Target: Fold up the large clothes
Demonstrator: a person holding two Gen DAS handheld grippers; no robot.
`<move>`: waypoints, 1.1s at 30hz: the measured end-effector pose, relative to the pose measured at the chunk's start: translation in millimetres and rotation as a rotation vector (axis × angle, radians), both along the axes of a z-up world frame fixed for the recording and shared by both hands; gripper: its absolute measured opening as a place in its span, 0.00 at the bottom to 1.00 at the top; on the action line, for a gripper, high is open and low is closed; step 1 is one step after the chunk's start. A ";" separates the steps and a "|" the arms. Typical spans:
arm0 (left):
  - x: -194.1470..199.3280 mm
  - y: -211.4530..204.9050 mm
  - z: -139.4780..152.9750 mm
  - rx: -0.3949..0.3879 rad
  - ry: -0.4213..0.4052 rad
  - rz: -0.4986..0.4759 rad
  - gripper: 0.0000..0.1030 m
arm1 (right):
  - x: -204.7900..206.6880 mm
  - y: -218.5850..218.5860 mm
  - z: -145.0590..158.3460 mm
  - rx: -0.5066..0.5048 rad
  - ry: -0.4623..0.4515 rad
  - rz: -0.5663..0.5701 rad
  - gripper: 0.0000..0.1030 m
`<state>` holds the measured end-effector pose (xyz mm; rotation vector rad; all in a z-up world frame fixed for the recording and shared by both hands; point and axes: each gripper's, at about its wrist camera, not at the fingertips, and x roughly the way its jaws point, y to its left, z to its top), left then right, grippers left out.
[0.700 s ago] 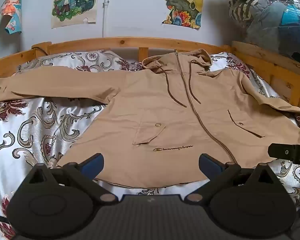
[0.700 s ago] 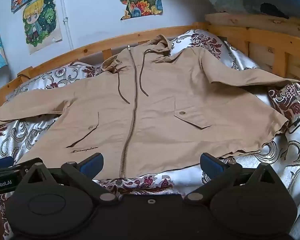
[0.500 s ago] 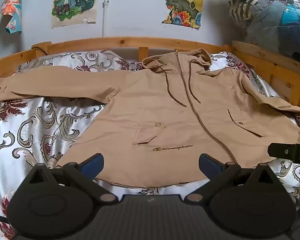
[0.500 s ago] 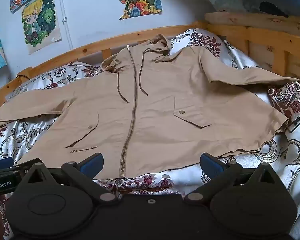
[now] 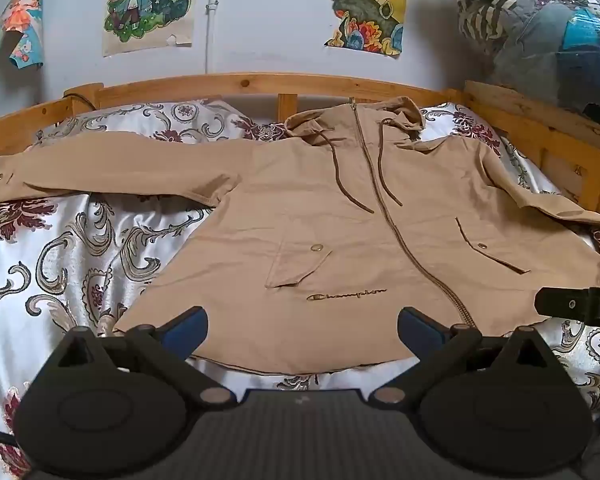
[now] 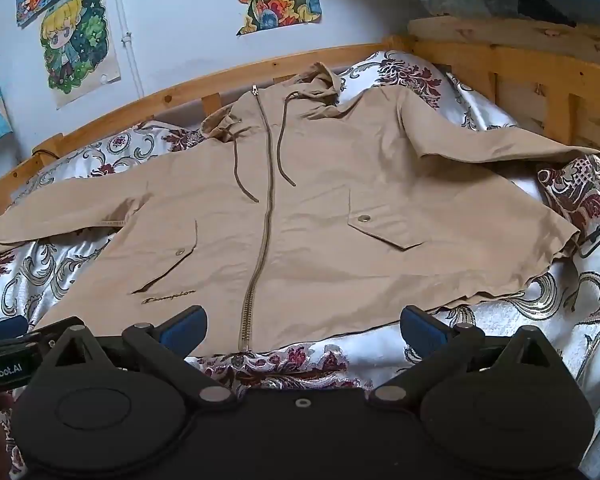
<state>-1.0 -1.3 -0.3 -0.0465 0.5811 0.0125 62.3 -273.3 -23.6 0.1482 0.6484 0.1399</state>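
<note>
A tan hooded zip jacket [image 5: 340,216] lies flat, front up, on the bed, sleeves spread to both sides, hood toward the headboard. It fills the right wrist view [image 6: 308,216] too. My left gripper [image 5: 302,326] is open and empty, hovering just over the jacket's bottom hem at its left half. My right gripper [image 6: 302,326] is open and empty above the hem near the zip's lower end. The right gripper's tip [image 5: 576,306] shows at the right edge of the left wrist view; the left gripper's side [image 6: 8,356] shows at the left edge of the right wrist view.
The bed has a silver and maroon patterned cover [image 5: 60,248] and a wooden frame [image 5: 260,84] at the back and right side. Bagged bedding [image 5: 540,32] is piled at the upper right. Posters [image 5: 152,4] hang on the wall.
</note>
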 end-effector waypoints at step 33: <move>-0.7 0.4 -1.4 0.003 0.002 -0.006 1.00 | 0.0 -0.5 1.4 0.008 0.018 -0.008 0.99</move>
